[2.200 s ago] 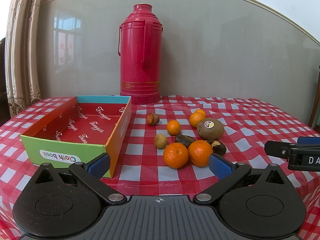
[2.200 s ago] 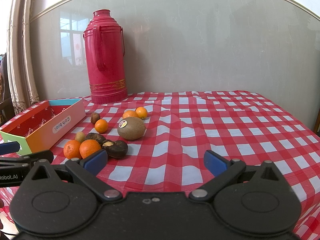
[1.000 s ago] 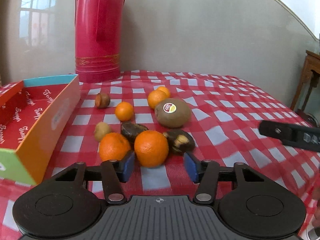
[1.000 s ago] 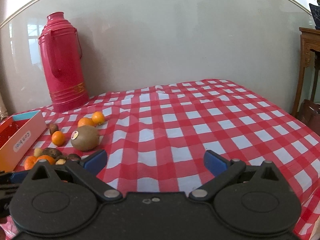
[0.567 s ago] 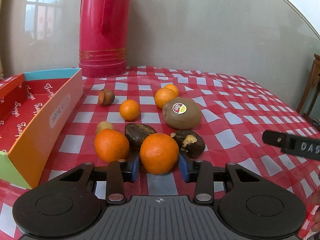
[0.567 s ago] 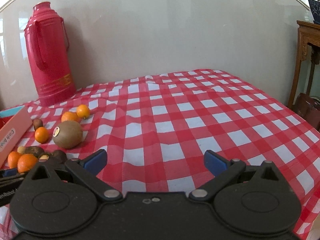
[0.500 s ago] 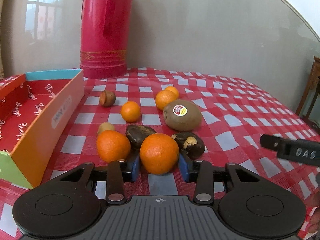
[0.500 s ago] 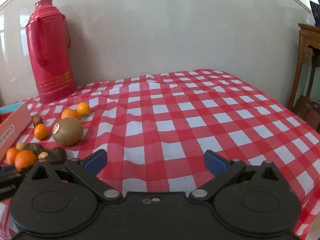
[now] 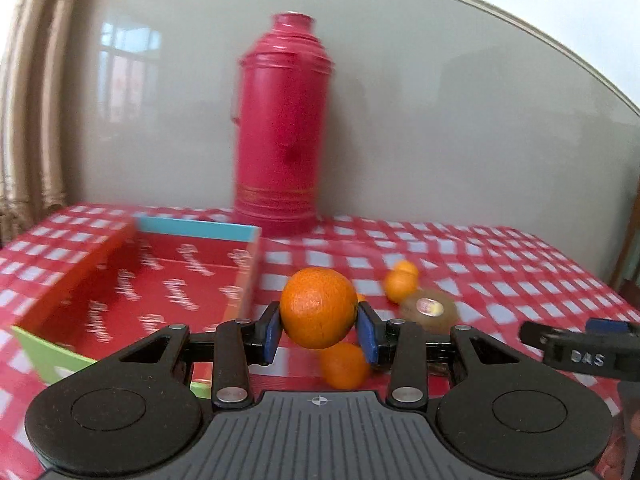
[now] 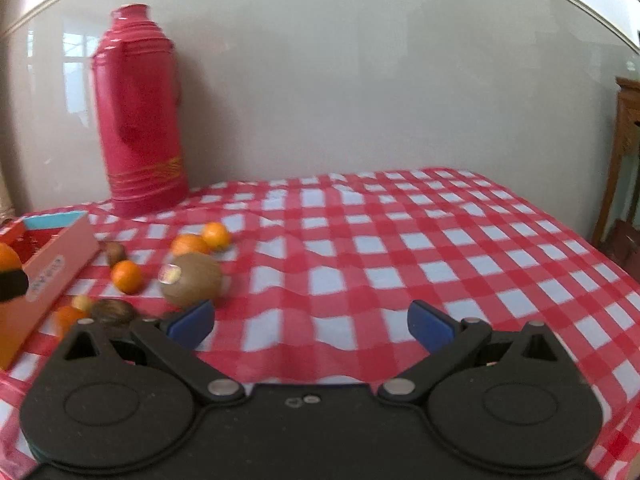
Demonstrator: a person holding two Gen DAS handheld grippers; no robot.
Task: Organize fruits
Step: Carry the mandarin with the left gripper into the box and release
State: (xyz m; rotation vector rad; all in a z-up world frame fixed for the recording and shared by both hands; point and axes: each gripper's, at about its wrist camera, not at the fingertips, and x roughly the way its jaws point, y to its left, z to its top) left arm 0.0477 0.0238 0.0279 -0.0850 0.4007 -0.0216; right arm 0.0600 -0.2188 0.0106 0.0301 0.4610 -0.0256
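A: Start with the big things. What sits on the worktop (image 10: 400, 240)?

B: A red-and-white checked cloth covers it. At the far side, about twelve o'clock in the left wrist view, stands a tall red thermos flask (image 9: 284, 128). At about ten o'clock lies an open cardboard box (image 9: 192, 229) with a red printed floor, a blue far wall and a green near corner. It looks empty.

A: And the fruit?

B: A loose cluster just to the right of the box. The kiwi (image 10: 192, 284) with its sticker is the largest, then several mandarins (image 10: 127, 277), two dark wrinkled fruits I can't name, and a small brown one beside the box wall.

A: What are the tongs doing?

B: The left tongs (image 9: 320, 334) pinch an orange (image 9: 318, 307) between their blue pads, clear of the cloth, with another orange (image 9: 345, 365) lying below it. The right tongs (image 10: 310, 322) are spread wide with nothing between them, hovering over bare cloth at about four o'clock from the cluster.

A: So which step is this?

B: I'd judge it the carry: first fruit picked, not yet boxed. The held orange hangs just right of the box's near corner.

A: And next?

B: Swing it toward ten o'clock, over the wall and above the red floor, lower it, then spread the pads. It's round, so a low release should keep it from rolling.
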